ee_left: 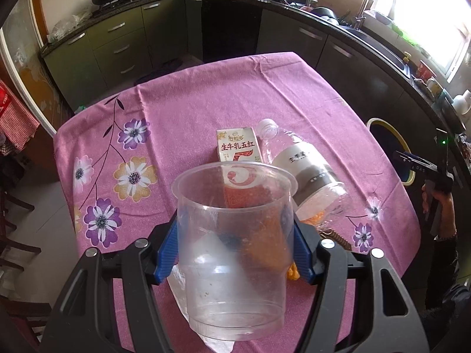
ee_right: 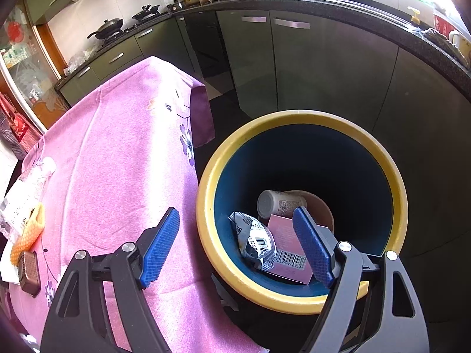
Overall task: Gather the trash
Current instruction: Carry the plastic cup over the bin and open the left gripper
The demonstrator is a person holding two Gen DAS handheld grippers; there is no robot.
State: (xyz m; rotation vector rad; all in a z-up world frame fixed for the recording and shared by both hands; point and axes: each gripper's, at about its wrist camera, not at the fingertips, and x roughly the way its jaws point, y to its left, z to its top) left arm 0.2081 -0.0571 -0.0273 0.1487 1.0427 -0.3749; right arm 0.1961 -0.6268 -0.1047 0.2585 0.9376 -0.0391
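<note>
My left gripper [ee_left: 234, 250] is shut on a clear plastic cup [ee_left: 235, 253], held upright above the pink floral tablecloth [ee_left: 188, 103]. Behind the cup lie a milk carton [ee_left: 238, 147] and a clear plastic bottle [ee_left: 303, 167] on its side. My right gripper [ee_right: 235, 247] is open and empty above the yellow-rimmed blue bin [ee_right: 206, 206] beside the table. Inside the bin are a crumpled wrapper [ee_right: 253, 238], a pink box [ee_right: 288, 250] and a white bottle [ee_right: 276, 203]. The bin also shows at the right edge of the left wrist view [ee_left: 385, 126].
On the tablecloth [ee_right: 117, 147] near the right gripper's left lie the plastic bottle [ee_right: 23, 194], an orange piece [ee_right: 29, 232] and a brown rectangular piece [ee_right: 28, 270]. Dark kitchen cabinets [ee_right: 323, 67] and a cluttered counter surround the table. A chair [ee_left: 11, 235] stands at left.
</note>
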